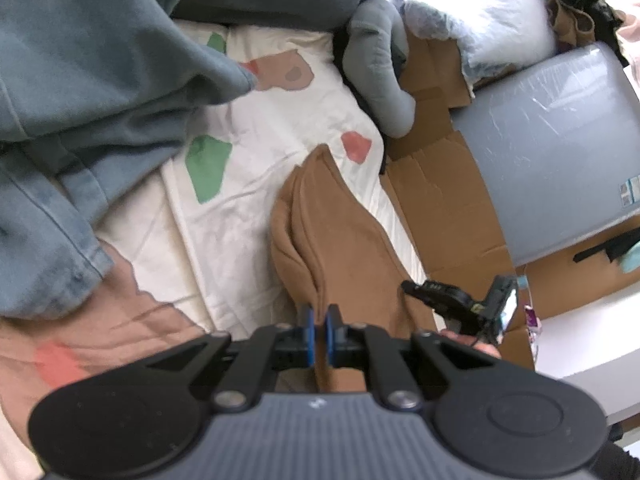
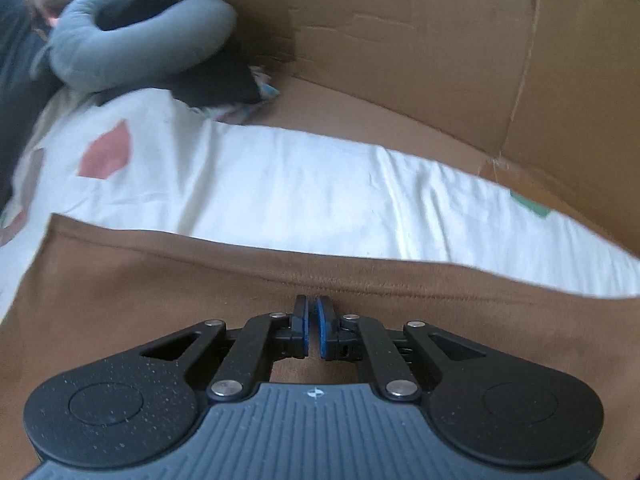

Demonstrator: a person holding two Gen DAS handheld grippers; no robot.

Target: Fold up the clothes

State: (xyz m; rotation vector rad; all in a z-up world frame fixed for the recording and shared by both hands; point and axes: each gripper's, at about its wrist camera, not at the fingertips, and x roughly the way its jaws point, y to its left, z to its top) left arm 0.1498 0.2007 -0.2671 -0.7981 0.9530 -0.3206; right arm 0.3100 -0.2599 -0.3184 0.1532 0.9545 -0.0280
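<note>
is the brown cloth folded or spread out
Folded, at least partly: in the left wrist view the brown cloth lies doubled in a narrow strip with stacked edges on the sheet.

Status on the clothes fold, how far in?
Early. Done: brown garment doubled lengthwise on the patterned sheet. In hand: left hand-held gripper pinches its near end; right hand-held gripper sits slightly parted over it. Left: denim pile untouched.

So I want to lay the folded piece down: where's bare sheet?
Free: the white sheet between the jeans and the brown garment. Crowded: top left under grey clothes, right edge against cardboard.
</note>
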